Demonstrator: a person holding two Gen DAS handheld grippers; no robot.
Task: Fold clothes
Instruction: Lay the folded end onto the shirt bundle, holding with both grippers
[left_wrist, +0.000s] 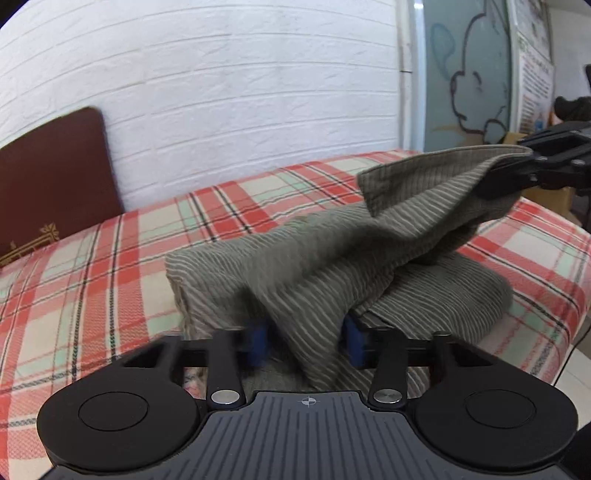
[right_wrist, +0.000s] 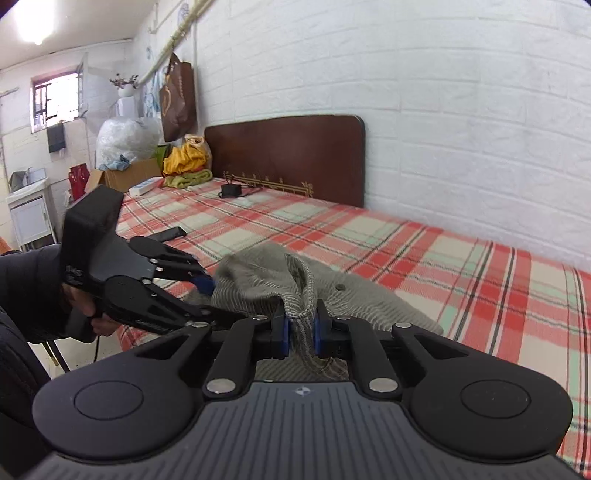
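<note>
We hold the shirt (left_wrist: 332, 266) on the bed (left_wrist: 92, 266) mid-fold. Left tongs (left_wrist: 304, 343) pinch a bunched ridge at 6 o'clock; right tongs (right_wrist: 300, 328) clamp a raised edge. Next: carry that edge across the resting layers, level, then lower.

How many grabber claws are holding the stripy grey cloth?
2. The left gripper pinches the near edge of the stripy grey cloth low over the plaid bed. The right gripper grips a corner lifted higher. No others show.
</note>
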